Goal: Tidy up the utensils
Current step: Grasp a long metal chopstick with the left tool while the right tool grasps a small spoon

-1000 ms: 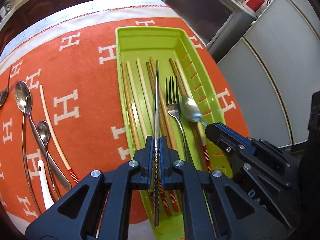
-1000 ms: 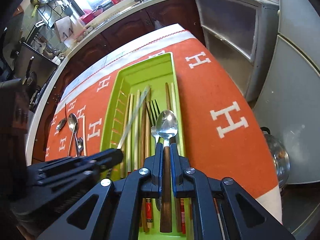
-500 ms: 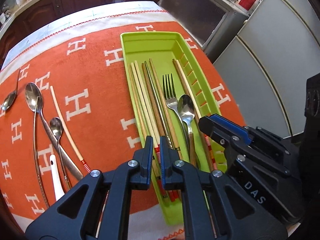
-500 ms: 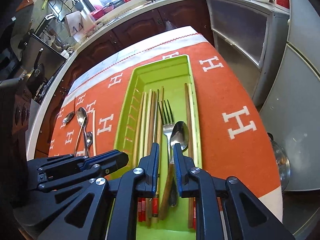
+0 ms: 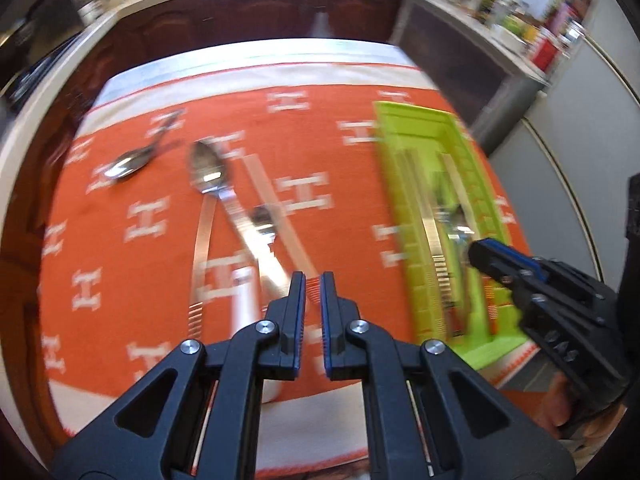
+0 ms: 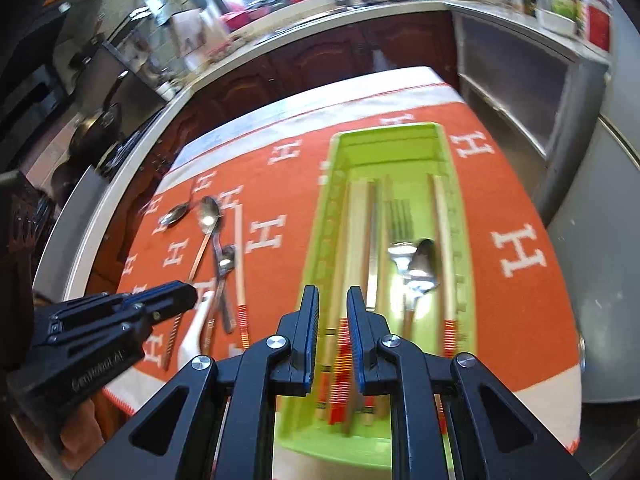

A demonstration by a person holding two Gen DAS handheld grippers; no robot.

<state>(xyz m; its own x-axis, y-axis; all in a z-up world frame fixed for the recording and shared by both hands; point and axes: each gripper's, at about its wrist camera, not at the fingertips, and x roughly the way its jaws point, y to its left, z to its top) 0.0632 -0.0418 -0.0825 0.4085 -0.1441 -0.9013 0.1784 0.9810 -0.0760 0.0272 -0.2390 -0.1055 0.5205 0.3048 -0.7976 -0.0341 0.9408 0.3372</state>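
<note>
The green tray (image 6: 460, 184) lies lengthwise on the orange cloth (image 6: 512, 312) that covers the tabletop, toward the right side of it. Inside it lie several pale chopsticks (image 6: 358, 232) with red-banded ends, a fork (image 6: 400, 248) and a spoon (image 6: 422, 268) with a brown handle, all running along the tray's length; one more chopstick (image 6: 444, 256) lies against the tray's right wall. The pictures are smeared, so finer detail in the tray is hard to make out.

Out on the cloth to the left of the tray, well apart from it, are the loose pieces: a large spoon (image 5: 208, 168) with a long metal handle, a smaller spoon (image 5: 262, 220) lying across that handle, another spoon (image 5: 128, 164) off to the far left, a single chopstick (image 5: 276, 212) lying aslant, and a white handle (image 5: 246, 300) nearest the edge.

The left gripper (image 5: 313, 280) hangs above these loose pieces, its fingers together with only a slit between them and nothing in them. The right gripper (image 6: 333, 296) hovers over the near end of the tray; its jaws have just been opening, and the fingers stand a little apart with nothing between them, the red chopstick ends showing below through the gap. A person's hand (image 5: 560, 408) grips the right gripper's body from below.
</note>
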